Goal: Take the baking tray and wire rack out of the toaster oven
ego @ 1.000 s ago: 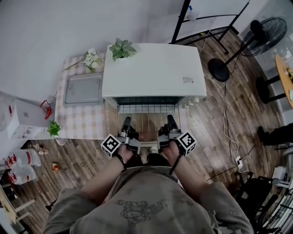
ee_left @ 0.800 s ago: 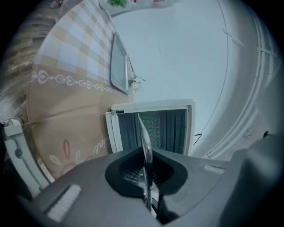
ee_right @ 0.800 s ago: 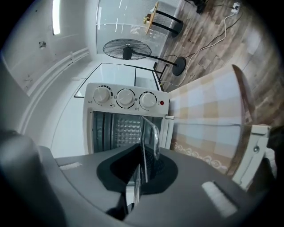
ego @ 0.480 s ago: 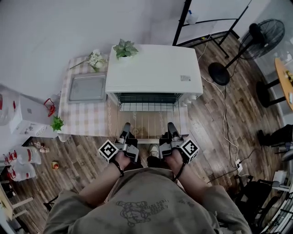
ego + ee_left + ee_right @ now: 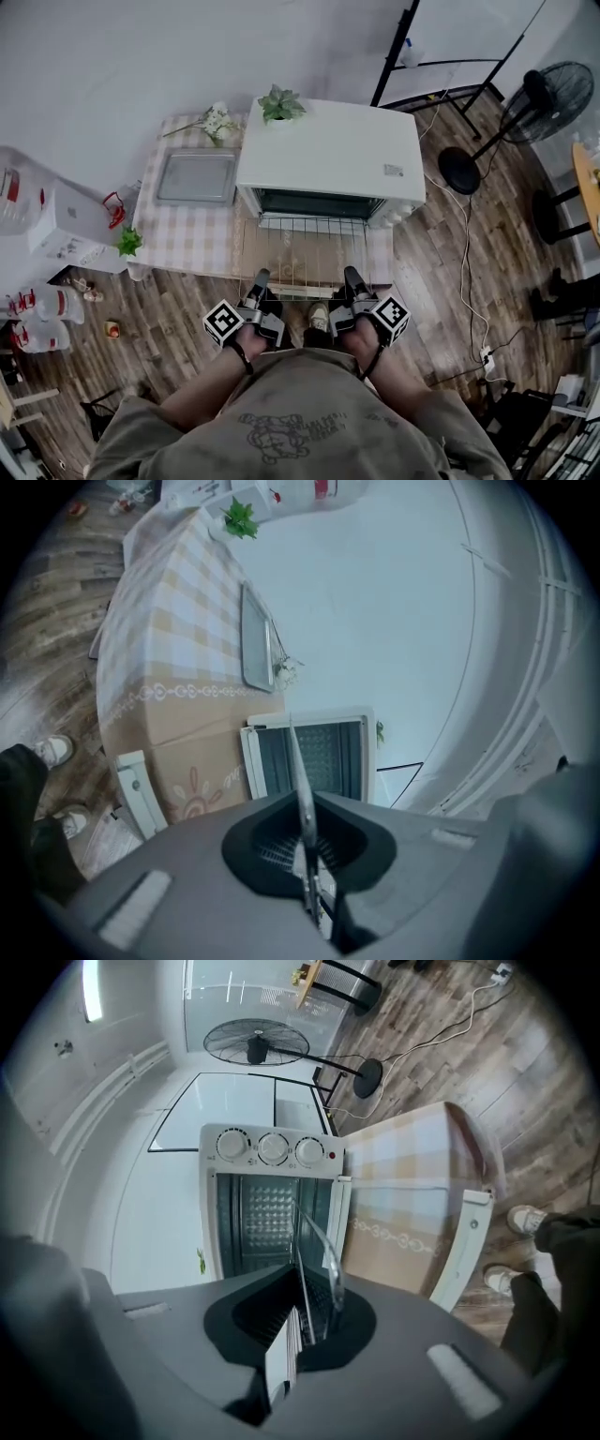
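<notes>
Already the baking tray point(image 5: 195, 178) lies on the worktop point(image 5: 183, 248), at nine o'clock of the toaster oven point(image 5: 328, 150). The left gripper point(image 5: 260, 277) and right gripper point(image 5: 352, 275) each have their jaws pinched on the wire rack point(image 5: 309, 251), which juts toward six o'clock. Next, I judge, it should be pulled clear, kept level.

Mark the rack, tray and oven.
rack point(image 5: 305, 248): head view, middle of its wires.
tray point(image 5: 196, 177): head view, centre of its bed.
oven point(image 5: 328, 150): head view, middle of its white top.
</notes>
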`<control>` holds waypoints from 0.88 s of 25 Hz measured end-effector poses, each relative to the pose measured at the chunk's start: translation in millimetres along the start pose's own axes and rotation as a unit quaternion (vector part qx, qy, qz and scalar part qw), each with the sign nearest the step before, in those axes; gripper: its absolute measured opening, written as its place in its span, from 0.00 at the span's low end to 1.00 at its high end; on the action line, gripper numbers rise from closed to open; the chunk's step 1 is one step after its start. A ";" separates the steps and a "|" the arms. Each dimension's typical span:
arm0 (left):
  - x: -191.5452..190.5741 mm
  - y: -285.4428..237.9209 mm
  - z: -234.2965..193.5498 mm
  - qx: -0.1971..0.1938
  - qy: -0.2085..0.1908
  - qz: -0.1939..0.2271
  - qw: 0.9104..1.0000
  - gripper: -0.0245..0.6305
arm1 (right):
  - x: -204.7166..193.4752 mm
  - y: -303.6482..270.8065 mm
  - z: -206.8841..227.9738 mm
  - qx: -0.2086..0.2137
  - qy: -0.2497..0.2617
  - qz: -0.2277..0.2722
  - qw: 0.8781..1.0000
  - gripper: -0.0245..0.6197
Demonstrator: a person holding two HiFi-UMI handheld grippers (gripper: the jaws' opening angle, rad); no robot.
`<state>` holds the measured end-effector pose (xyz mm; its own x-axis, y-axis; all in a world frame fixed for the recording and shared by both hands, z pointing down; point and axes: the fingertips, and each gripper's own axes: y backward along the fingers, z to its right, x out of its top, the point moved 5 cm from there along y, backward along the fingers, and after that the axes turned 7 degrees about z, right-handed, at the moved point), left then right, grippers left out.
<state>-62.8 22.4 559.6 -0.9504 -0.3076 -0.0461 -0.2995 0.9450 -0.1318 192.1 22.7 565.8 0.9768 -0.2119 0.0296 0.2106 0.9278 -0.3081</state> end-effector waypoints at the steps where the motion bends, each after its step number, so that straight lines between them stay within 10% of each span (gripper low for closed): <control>1: 4.3 4.4 -1.0 0.002 0.001 0.007 1.000 0.04 | -4.9 -2.6 -0.3 0.000 0.003 -0.010 1.000 0.08; 22: 136.4 106.5 -15.3 0.036 -0.004 0.187 0.982 0.04 | -169.3 -76.6 -2.1 -0.032 0.034 -0.222 0.974 0.08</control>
<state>-225.6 82.7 554.4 -0.9921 0.0580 -0.1113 0.0768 0.9819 -0.1731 10.5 -13.2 582.3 0.7846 -0.6099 0.1115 0.6070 0.7189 -0.3386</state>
